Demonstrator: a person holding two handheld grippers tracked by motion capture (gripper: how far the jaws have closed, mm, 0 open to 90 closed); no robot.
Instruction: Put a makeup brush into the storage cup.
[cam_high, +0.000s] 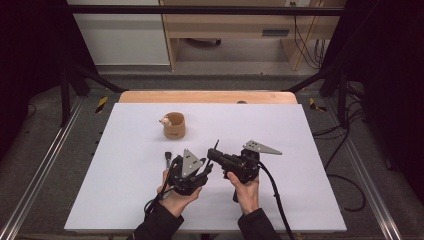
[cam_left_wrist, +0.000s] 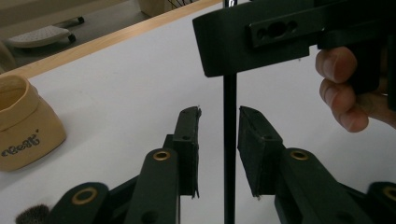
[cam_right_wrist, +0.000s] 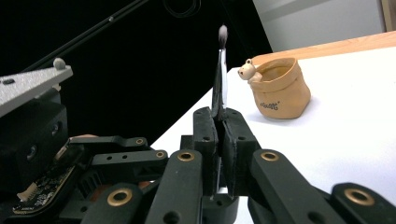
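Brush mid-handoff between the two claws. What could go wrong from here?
1. The left claw straddles the brush handle without pressing; if the right claw lets go first, the brush may fall.
2. The right claw grips it by a thin end, so closing off-centre could tilt it.

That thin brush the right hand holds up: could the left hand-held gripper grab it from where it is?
Probably yes. The brush stands with its black stem between the open jaws of the left hand-held gripper, and nothing sits between pads and stem. The right hand-held gripper clamps it.
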